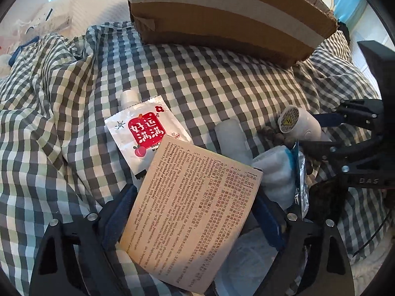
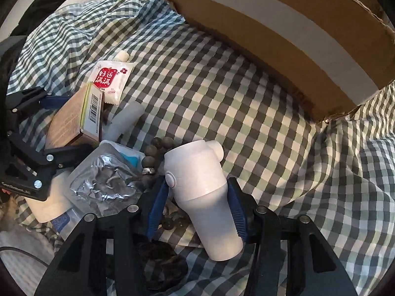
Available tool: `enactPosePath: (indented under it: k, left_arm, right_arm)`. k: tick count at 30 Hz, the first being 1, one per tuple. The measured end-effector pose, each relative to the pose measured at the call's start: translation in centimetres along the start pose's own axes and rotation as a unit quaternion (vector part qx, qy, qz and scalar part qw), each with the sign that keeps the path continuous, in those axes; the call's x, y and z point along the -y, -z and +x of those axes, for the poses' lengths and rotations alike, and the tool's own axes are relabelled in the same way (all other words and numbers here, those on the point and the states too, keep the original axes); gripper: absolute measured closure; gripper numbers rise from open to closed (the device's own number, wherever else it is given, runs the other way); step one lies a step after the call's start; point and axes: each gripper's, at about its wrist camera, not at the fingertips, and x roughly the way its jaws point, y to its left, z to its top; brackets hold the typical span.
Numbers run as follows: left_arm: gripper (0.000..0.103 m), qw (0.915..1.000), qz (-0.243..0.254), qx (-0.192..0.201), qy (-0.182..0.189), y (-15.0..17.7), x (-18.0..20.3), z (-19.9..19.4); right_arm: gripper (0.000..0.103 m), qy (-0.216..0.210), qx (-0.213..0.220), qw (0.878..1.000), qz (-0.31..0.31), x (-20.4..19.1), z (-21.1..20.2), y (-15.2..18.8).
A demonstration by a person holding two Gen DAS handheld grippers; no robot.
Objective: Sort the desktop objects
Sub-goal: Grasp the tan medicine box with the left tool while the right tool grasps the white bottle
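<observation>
The work surface is a green, grey and white checked cloth (image 1: 197, 79) spread over a soft base. An open brown cardboard box with a pale tape band (image 1: 222, 12) sits toward the cloth's far edge, well apart from the cluttered near portion.

The left gripper (image 1: 195, 212) straddles a flat tan carton printed with dense instruction text (image 1: 195, 212). The carton lies tilted between the blue pads (image 1: 123, 212); whether the pads press its edges cannot be told (the carton hides both contact lines). In the right wrist view its barcoded side (image 2: 92, 113) faces up.

The right gripper (image 2: 197, 197) has its jaws narrowed on a white cylindrical plastic device with a round side button (image 2: 197, 180), both blue pads against the body.

Just beyond the carton lies a white sachet with a red label (image 1: 145, 133), partly under the carton's far corner. A translucent white tube (image 1: 233, 138) lies beside it. A string of dark round beads (image 2: 150, 153) and a crumpled silver foil blister pack (image 2: 108, 182) lie between the two grippers.
</observation>
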Motion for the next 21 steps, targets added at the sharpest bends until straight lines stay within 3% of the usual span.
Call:
enactPosePath:
  k: [21]
  left_arm:
    - [0.019,0.9977,-0.024,0.063,-0.001,-0.1,0.3,-4.1]
  right_arm:
    - [0.056,0.02,0.064,0.998,-0.021,-1.5,-5.9,1.4]
